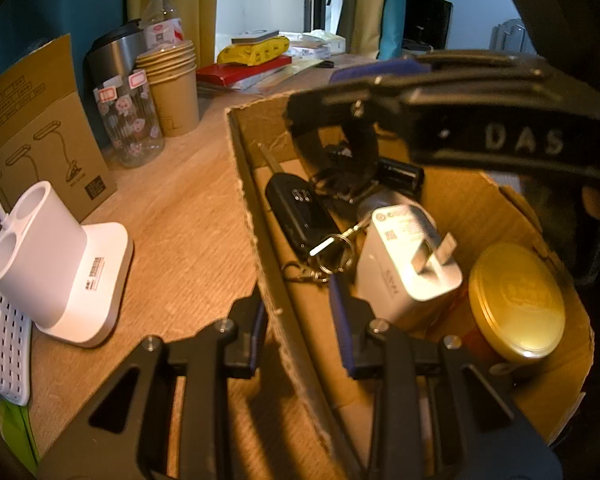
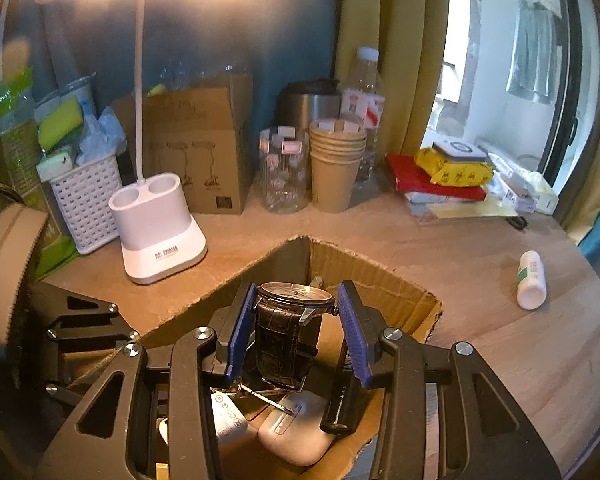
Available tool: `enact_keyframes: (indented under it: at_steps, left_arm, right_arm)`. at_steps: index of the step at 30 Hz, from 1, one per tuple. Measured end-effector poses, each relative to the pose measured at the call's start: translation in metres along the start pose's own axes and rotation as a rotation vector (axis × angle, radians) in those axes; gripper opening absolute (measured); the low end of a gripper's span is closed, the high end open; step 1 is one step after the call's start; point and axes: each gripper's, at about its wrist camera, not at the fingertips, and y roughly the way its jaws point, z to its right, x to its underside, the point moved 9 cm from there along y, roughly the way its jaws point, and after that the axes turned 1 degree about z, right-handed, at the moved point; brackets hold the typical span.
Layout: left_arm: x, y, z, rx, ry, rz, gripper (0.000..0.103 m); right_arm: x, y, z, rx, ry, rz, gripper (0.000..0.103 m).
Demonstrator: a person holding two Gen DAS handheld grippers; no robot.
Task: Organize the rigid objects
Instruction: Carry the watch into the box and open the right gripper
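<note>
Gripping a wristwatch (image 2: 294, 312) by its stiff case edges over the cardboard box (image 2: 400, 284), the right tool (image 2: 296, 332) spares the fragile crystal and floppy strap, while the left tool (image 1: 300, 320) clamps the box wall at six o'clock.

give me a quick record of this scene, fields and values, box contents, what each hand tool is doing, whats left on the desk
right gripper: shut on watch, over the cardboard box
left gripper: fingers astride the box's wall, shut on it
in box: car key, white charger, gold round tin, pale earbud case
outside box: small white bottle lying on the desk
desk back: white lamp base, stack of paper cups
</note>
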Motion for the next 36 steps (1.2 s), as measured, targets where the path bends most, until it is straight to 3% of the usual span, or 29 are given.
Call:
enact_keyframes:
  at_steps: [20, 23, 28, 36]
  left_arm:
    - [0.000, 0.000, 0.000, 0.000, 0.001, 0.001, 0.031]
    - [0.000, 0.000, 0.000, 0.000, 0.001, 0.001, 0.031]
    - [-0.001, 0.002, 0.001, 0.001, -0.001, 0.000, 0.031]
    - [-0.001, 0.002, 0.001, 0.001, -0.001, 0.000, 0.031]
  right_arm:
    - [0.011, 0.012, 0.000, -0.001, -0.005, -0.076, 0.046]
    - [0.012, 0.010, 0.000, -0.009, 0.001, -0.078, 0.055]
    - [0.009, 0.004, 0.001, -0.023, 0.011, -0.062, 0.061]
    - [0.007, 0.000, 0.012, -0.006, 0.038, -0.052, 0.062]
